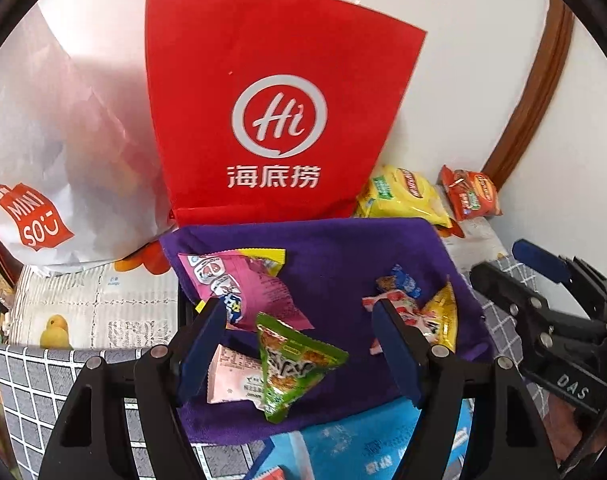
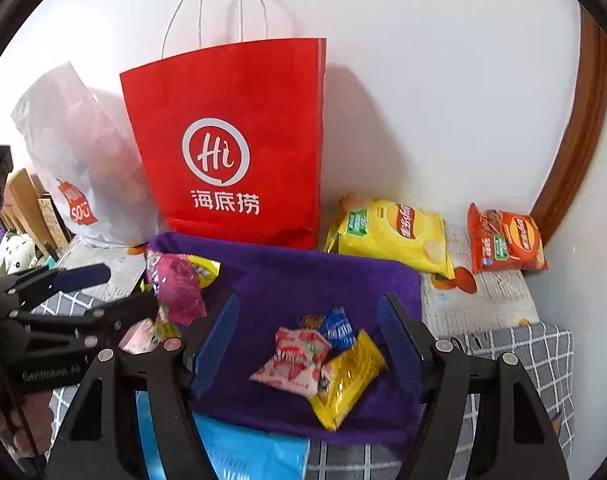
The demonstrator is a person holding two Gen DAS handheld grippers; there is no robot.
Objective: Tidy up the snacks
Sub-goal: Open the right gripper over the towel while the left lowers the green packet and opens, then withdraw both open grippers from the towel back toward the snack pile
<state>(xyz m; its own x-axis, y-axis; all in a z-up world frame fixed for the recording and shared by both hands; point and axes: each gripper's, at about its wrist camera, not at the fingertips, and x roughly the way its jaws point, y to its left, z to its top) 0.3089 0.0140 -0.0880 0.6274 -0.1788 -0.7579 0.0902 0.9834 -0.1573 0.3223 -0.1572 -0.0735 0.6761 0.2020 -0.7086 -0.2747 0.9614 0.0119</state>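
Note:
A purple towel (image 1: 335, 252) (image 2: 303, 280) holds small snack packs. In the left wrist view a green pack (image 1: 291, 364), a pale pink pack (image 1: 231, 376) and a magenta pack (image 1: 239, 288) lie between and ahead of my open, empty left gripper (image 1: 299, 344). In the right wrist view a red-white pack (image 2: 291, 360), a yellow pack (image 2: 347, 380) and a blue candy (image 2: 337, 326) lie between the fingers of my open, empty right gripper (image 2: 307, 344). A red paper bag (image 1: 271, 120) (image 2: 231, 148) stands behind the towel.
A white Miniso bag (image 1: 55, 152) (image 2: 79, 168) stands left of the red bag. A yellow chip bag (image 2: 387, 236) and an orange chip bag (image 2: 503, 240) lie by the wall at right. A blue bag (image 2: 243, 452) lies at the near edge. A wooden frame (image 2: 583, 140) curves at right.

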